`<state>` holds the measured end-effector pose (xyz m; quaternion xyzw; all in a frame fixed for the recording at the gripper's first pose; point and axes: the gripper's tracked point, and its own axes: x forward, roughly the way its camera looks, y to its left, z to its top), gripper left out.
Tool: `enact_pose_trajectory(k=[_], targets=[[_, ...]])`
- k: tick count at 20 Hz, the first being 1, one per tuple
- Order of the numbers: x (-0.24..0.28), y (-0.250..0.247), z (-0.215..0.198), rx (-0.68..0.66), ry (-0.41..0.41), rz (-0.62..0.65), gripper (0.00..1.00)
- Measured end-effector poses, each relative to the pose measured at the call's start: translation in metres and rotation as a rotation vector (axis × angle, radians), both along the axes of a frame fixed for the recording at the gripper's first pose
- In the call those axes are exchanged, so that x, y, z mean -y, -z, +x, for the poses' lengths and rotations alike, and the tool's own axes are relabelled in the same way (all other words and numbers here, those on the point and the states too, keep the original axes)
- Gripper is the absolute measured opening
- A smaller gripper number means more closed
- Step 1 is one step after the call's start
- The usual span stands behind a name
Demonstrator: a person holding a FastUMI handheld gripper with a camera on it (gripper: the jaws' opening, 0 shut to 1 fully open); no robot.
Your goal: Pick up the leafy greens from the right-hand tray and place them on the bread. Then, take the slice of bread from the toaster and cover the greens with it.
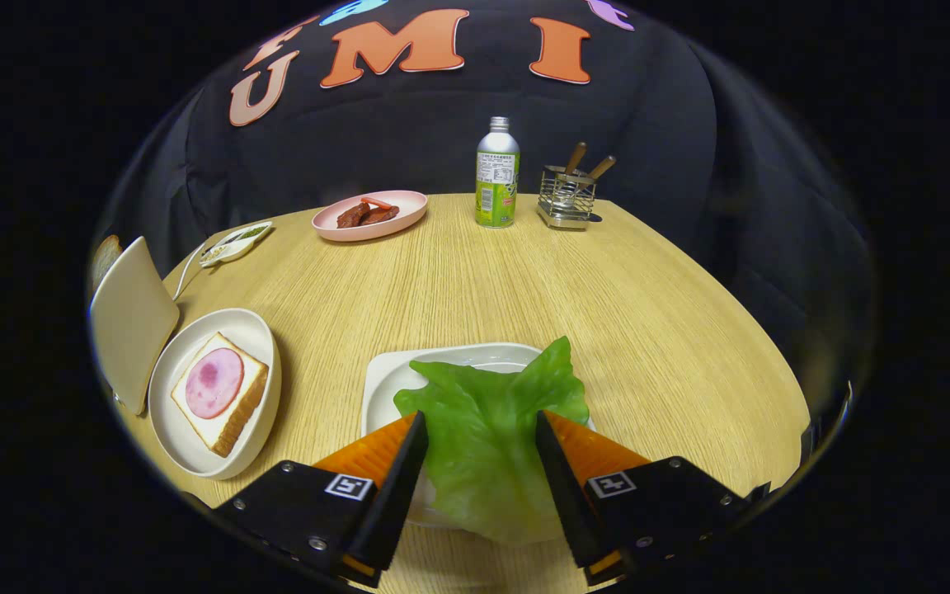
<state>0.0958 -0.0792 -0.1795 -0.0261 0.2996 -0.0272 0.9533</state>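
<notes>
Jaws of the gripper [480, 445] stand partly apart with the leafy greens [487, 429] lying between them; each finger sits against a side edge of the leaf, though whether both truly press on it cannot be told. That leaf spreads over a white tray [397, 375] just ahead of the fingers at 12 o'clock, its far lobes reaching past the fingertips and its near edge hanging over the tray's front rim. At about 10 o'clock from the fingers, a white oval plate [256, 330] rests on the wooden table [673, 330], carrying a slice of bread [240, 408] topped with a round pink slice of ham [213, 382]. Just beyond that plate, further toward 9 o'clock, stands a cream-coloured toaster [133, 318], with the crust of another bread slice [104, 257] peeking up behind it. Further off at 11 o'clock lies a small white dish [236, 242] holding something green, too small to tell. Near the table's far edge, at about 11 o'clock, a pink plate [405, 216] bears dark reddish pieces of food [368, 214]. Toward 12 o'clock a metal bottle [497, 173] with a green label stands upright, and at 1 o'clock beside it a wire holder [566, 198] keeps two wooden-handled utensils [589, 162] tilted.
</notes>
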Motion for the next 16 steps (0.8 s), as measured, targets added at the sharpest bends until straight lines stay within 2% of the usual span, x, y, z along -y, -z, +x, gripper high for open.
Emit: enact_pose_trajectory(k=[1, 3, 6, 8, 10, 16], targets=[[0.002, 0.0, 0.0, 0.002, 0.009, 0.001, 0.75], [0.007, -0.001, 0.002, 0.009, 0.029, 0.0, 0.57], [0.015, -0.004, -0.001, 0.018, 0.045, -0.001, 0.26], [0.018, -0.006, 0.001, 0.03, 0.056, -0.015, 0.13], [0.02, -0.013, 0.002, 0.048, 0.067, -0.026, 0.06], [0.005, -0.038, -0.003, 0.082, 0.042, -0.093, 0.05]])
